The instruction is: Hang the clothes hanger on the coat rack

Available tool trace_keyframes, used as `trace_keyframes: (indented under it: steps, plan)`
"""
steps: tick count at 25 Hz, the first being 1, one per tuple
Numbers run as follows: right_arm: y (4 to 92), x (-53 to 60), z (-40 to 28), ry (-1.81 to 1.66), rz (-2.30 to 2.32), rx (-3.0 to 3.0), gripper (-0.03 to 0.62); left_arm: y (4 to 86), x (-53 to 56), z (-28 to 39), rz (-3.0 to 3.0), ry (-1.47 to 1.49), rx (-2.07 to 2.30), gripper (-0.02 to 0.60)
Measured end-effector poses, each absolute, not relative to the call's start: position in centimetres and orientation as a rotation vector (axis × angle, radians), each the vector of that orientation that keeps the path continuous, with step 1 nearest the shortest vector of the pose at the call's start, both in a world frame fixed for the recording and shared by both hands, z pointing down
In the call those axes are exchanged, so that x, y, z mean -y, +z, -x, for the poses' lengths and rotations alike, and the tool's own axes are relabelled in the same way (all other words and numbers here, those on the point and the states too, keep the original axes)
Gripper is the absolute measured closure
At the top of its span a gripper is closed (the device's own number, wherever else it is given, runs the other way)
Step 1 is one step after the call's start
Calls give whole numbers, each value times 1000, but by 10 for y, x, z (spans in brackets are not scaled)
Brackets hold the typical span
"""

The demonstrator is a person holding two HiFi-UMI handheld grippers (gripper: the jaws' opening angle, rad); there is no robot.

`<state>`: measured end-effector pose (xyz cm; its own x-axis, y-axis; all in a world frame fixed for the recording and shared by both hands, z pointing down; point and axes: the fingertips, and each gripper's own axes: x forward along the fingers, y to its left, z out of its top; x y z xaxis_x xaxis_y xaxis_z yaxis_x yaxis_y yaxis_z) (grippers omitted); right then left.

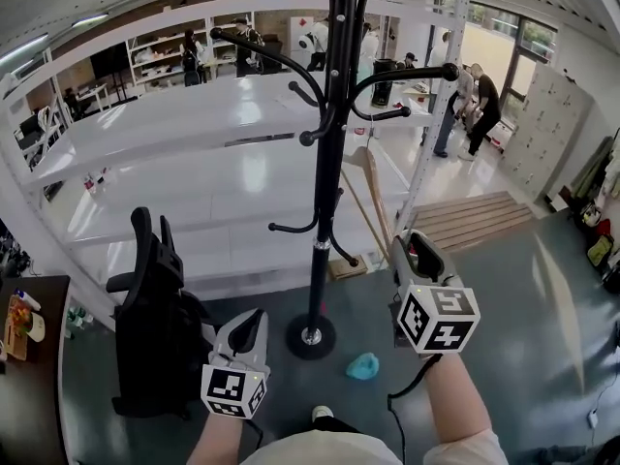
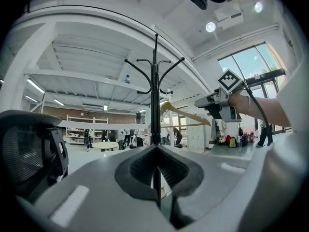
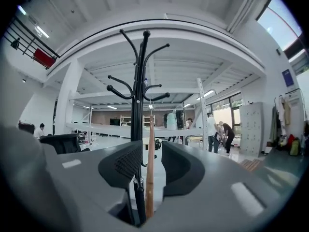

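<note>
The black coat rack (image 1: 325, 163) stands straight ahead, its round base (image 1: 311, 335) on the grey floor. A wooden clothes hanger (image 1: 373, 192) hangs just right of the pole, its hook up by a rack arm. My right gripper (image 1: 412, 245) is at the hanger's near end. In the right gripper view the hanger (image 3: 150, 153) runs edge-on through the gap of the gripper (image 3: 152, 149), with space on both sides of it, so the jaws stand open. My left gripper (image 1: 250, 325) is low, left of the base, shut and empty (image 2: 157, 151). The left gripper view shows the hanger (image 2: 186, 116) and right gripper (image 2: 217, 105).
A black office chair (image 1: 155, 327) stands close on the left. A blue cloth (image 1: 363, 366) lies on the floor beside the base. White shelving frames (image 1: 194, 134) rise behind the rack, with wooden boards (image 1: 475, 216) at right. People (image 1: 475, 105) stand far back.
</note>
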<state>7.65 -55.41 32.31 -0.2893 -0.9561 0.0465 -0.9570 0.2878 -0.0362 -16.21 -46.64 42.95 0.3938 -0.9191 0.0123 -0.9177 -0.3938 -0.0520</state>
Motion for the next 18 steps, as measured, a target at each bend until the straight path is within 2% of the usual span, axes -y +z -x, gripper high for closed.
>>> trace_keyframes:
  steps: [6,18]
  plan:
    - [342,478,-80,-87,-1975,2399,544,414,423,153,2617,-22,-1606,581]
    - [434,355,-44,125,-1897,2351,566,430,338,147,2725,-57,-1478,581]
